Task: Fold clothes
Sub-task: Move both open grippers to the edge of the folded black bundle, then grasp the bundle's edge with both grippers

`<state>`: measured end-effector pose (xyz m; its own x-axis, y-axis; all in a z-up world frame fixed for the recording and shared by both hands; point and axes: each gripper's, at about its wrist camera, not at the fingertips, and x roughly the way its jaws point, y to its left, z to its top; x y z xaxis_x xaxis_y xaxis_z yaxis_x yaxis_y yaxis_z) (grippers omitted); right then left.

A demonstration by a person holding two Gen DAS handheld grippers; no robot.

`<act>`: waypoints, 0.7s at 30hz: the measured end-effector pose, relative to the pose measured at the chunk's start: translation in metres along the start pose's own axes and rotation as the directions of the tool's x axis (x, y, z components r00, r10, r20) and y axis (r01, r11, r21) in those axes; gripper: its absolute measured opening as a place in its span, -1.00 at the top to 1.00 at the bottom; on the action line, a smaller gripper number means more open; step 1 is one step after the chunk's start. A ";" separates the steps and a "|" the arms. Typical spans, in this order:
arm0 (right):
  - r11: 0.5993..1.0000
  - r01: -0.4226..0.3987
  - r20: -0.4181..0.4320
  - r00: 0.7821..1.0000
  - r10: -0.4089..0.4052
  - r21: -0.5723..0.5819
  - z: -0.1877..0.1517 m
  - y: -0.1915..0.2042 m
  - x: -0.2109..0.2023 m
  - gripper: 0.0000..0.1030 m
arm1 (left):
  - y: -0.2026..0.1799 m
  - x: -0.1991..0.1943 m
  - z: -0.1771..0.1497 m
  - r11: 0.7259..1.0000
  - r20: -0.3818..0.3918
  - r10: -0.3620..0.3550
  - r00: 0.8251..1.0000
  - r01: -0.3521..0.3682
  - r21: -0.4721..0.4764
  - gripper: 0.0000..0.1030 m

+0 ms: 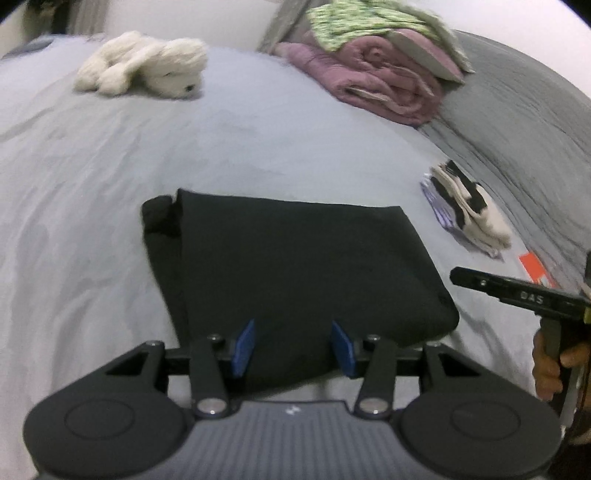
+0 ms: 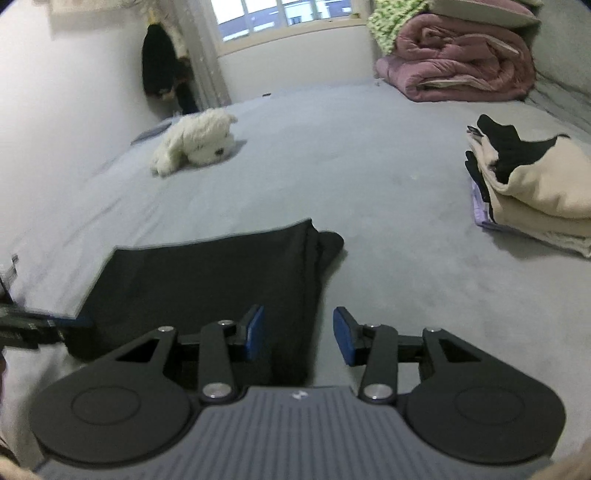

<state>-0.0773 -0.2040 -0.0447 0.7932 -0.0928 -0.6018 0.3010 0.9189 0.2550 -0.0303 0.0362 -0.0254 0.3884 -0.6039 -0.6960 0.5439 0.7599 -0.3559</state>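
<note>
A black garment [image 1: 295,266] lies folded into a flat rectangle on the grey bedsheet [image 1: 92,184], with a bunched end sticking out at its far left corner. My left gripper [image 1: 293,347] hovers over the garment's near edge, its blue pads apart and touching nothing. In the right wrist view the same garment [image 2: 207,280] lies to the left, its right edge running under the gap of my right gripper [image 2: 299,336], which is open and empty. The right gripper [image 1: 458,277] also shows at the right of the left wrist view, held by a hand [image 1: 550,369].
A white plush toy [image 2: 199,142] lies farther back on the bed. A rolled pink quilt [image 2: 461,70] with a green blanket on top sits at the far right. A stack of folded cream and black clothes [image 2: 535,188] rests to the right. A window [image 2: 280,18] is behind.
</note>
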 end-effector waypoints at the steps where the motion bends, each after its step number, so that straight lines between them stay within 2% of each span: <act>1: 1.000 -0.005 0.000 1.000 0.005 0.021 0.002 0.002 0.000 0.04 | 0.002 -0.001 0.002 1.000 -0.005 -0.001 1.000 0.001 -0.021 -0.05; 2: 0.999 -0.013 -0.004 1.000 0.014 0.046 0.004 0.004 0.000 0.01 | 0.005 -0.001 0.004 0.999 -0.009 -0.006 1.000 0.005 -0.049 -0.14; 6: 0.991 -0.053 -0.022 0.998 0.056 0.124 0.010 0.011 0.007 -0.01 | 0.024 -0.004 0.013 0.984 -0.008 -0.024 1.000 0.023 -0.177 -0.29; 13: 0.985 -0.060 -0.070 0.995 0.072 0.161 0.016 0.026 0.023 -0.02 | 0.066 -0.008 0.021 0.932 -0.011 -0.018 1.000 0.013 -0.361 -0.34; 21: 0.974 -0.090 -0.090 0.990 0.111 0.210 0.019 0.032 0.036 -0.02 | 0.097 0.013 0.018 0.854 -0.013 -0.119 0.993 0.095 -0.512 -0.30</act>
<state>-0.0293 -0.1848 -0.0436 0.7708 0.0444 -0.6355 0.3331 0.8222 0.4615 0.0406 0.0975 -0.0573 0.3113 -0.6865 -0.6571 0.1202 0.7144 -0.6893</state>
